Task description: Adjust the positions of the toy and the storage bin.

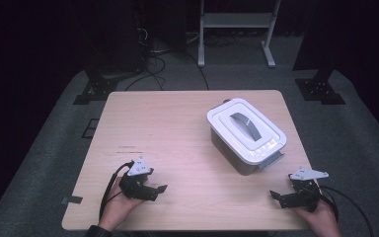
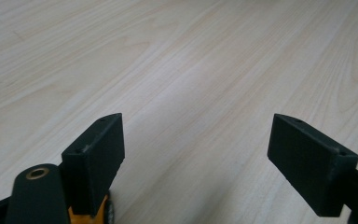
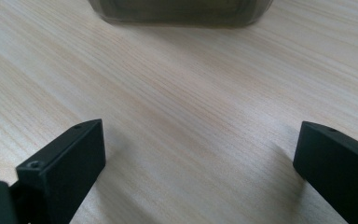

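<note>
- Pale wood-grain table, rectangular with rounded corners, carries everything; the grey plastic storage box with a white lid serves as the landmark, standing on the right half of the table, turned at an angle to the table's edges.
- Left gripper, black with a grey three-cornered plate on top, sits well to the left of the box and nearer the person's edge, held in a hand whose forearm comes in from the bottom; a black cable trails from it.
- In the left gripper view its two black jaws stand wide apart over bare wood, released, with nothing between them.
- On the box, the white lid is seated, with a grey curved handle lying along its middle and a grey latch at the end nearest the person.
- Right gripper, also black with a grey plate, rests in a hand just off the box's near right corner, close to the table's front edge.
- In the right gripper view its jaws are spread wide and released, clasping nothing; the box's dark translucent wall shows ahead of them, apart from both jaws.
</note>
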A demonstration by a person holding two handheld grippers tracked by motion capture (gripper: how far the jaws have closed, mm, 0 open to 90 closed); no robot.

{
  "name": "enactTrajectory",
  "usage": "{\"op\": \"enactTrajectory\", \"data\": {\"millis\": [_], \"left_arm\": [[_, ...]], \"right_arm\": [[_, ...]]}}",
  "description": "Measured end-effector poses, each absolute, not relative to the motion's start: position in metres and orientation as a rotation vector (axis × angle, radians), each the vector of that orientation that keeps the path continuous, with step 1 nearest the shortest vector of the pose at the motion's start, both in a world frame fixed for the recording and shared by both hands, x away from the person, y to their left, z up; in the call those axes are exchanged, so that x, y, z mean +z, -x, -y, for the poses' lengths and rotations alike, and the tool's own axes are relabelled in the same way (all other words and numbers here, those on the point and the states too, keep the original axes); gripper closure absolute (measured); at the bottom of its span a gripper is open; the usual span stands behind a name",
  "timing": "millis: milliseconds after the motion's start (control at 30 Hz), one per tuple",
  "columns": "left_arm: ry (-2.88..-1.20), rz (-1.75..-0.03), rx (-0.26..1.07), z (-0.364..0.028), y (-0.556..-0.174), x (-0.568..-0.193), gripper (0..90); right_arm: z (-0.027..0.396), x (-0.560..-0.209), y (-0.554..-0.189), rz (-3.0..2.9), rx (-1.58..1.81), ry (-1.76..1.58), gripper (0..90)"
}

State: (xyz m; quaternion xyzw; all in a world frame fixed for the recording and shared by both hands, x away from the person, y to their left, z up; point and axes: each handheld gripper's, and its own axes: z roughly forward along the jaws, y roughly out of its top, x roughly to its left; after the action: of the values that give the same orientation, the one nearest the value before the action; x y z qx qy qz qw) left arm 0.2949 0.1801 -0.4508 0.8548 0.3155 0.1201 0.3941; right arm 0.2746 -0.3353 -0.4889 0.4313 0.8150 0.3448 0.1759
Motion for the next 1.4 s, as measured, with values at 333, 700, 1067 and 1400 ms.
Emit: {"op": "enactTrajectory", "data": {"millis": [333,700,1067,1400], "left_arm": [[-2.229,-0.770,0.305,-0.158,-0.295,-0.467,5.2],[-2.280,-0.745,0.320,-0.149,-0.295,-0.483,0.0],[-2.257,-0.726,0.321,-0.150,-0.293,-0.485,0.0],[-2.260,-0.726,0.320,-0.150,-0.293,-0.485,0.0]], "right_arm": [[0.337,-0.489,-0.274,-2.303,0.974,-1.224,1.1],[0.343,-0.479,-0.272,-2.295,1.003,-1.252,1.1],[0.344,-0.439,-0.265,-2.245,1.072,-1.263,1.1],[0.346,-0.404,-0.261,-2.207,1.132,-1.240,1.1]]}}
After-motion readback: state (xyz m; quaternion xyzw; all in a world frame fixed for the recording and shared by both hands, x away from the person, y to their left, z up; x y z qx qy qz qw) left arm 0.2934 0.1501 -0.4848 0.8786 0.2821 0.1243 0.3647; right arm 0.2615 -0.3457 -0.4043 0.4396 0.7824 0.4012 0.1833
